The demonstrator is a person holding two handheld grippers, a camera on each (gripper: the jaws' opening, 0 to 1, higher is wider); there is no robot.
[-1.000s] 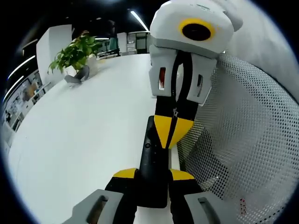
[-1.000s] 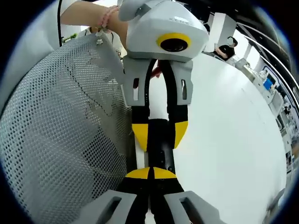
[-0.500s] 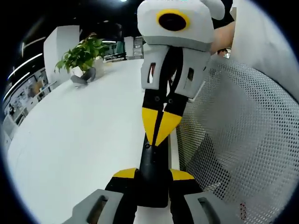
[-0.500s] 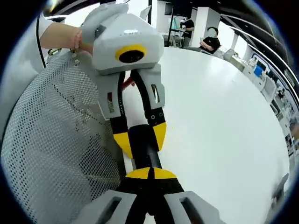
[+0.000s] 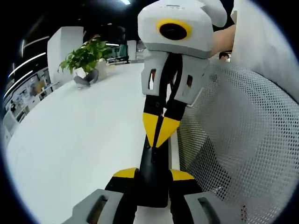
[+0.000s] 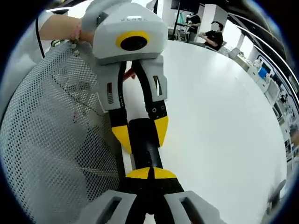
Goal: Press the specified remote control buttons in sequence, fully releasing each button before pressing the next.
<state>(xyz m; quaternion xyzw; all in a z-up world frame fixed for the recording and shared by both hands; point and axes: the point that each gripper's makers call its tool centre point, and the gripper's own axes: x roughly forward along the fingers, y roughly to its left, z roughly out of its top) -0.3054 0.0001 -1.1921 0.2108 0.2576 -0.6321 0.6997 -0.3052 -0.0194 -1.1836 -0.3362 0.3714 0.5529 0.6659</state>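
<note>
A slim black remote [image 5: 153, 161] lies lengthwise between my left gripper's [image 5: 154, 175] yellow-tipped jaws, which are shut on its sides. My right gripper [image 5: 161, 130] comes in from the top of the left gripper view. Its yellow tips are shut together into a point that rests on the remote's upper face. In the right gripper view my right gripper [image 6: 150, 173] rises from the bottom, shut, with its tips against the near end of the remote [image 6: 145, 147]. The left gripper [image 6: 141, 133] faces it from above and clamps the remote. The buttons are hidden under the tips.
A white table [image 5: 84, 130] spreads out under the remote. A white mesh chair back [image 5: 233, 140] stands close beside it and also shows as mesh [image 6: 51, 140]. A potted plant [image 5: 86, 58] sits at the table's far end. A person's arm [image 6: 65, 32] holds the left gripper.
Both views have tilted with the hands. The right gripper's shut tips have shifted slightly across the remote's face and remain on it. The left gripper keeps its hold.
</note>
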